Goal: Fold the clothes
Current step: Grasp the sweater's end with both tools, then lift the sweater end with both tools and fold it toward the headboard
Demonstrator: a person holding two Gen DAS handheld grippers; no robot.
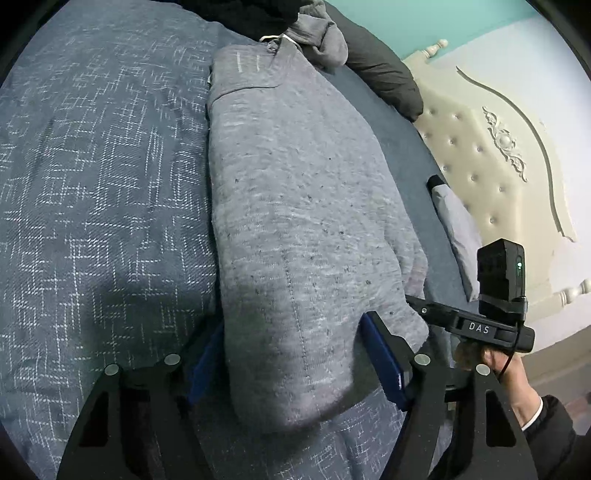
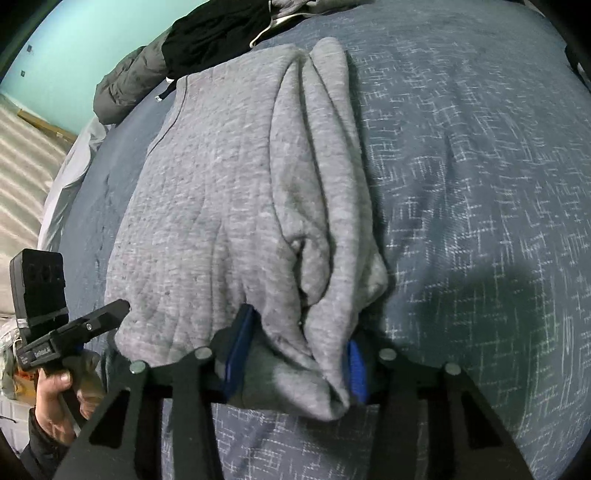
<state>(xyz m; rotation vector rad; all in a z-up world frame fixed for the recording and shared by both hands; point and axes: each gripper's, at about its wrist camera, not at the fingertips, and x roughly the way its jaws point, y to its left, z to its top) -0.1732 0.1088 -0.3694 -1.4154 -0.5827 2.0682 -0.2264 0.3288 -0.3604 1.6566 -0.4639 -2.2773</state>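
Observation:
A grey marl garment (image 1: 295, 177) lies lengthwise on the blue patterned duvet (image 1: 103, 184). Its near end fills the gap between the blue pads (image 1: 384, 362) of my left gripper (image 1: 295, 362), which touch it on both sides. In the right wrist view the garment (image 2: 221, 184) shows a long doubled fold along its right side. That bunched fold sits pinched between the pads (image 2: 236, 354) of my right gripper (image 2: 295, 363), and the hem droops over them. The two grippers sit side by side at this end. The right tool's black body (image 1: 476, 326) shows just right of the garment.
More clothes are piled at the far end: a grey hoodie (image 1: 321, 33), a dark padded jacket (image 1: 384, 81) and black fabric (image 2: 214, 33). A cream tufted headboard (image 1: 491, 177) and a pale pillow (image 1: 458, 229) border the bed. A person's hand (image 2: 51, 391) grips the left tool.

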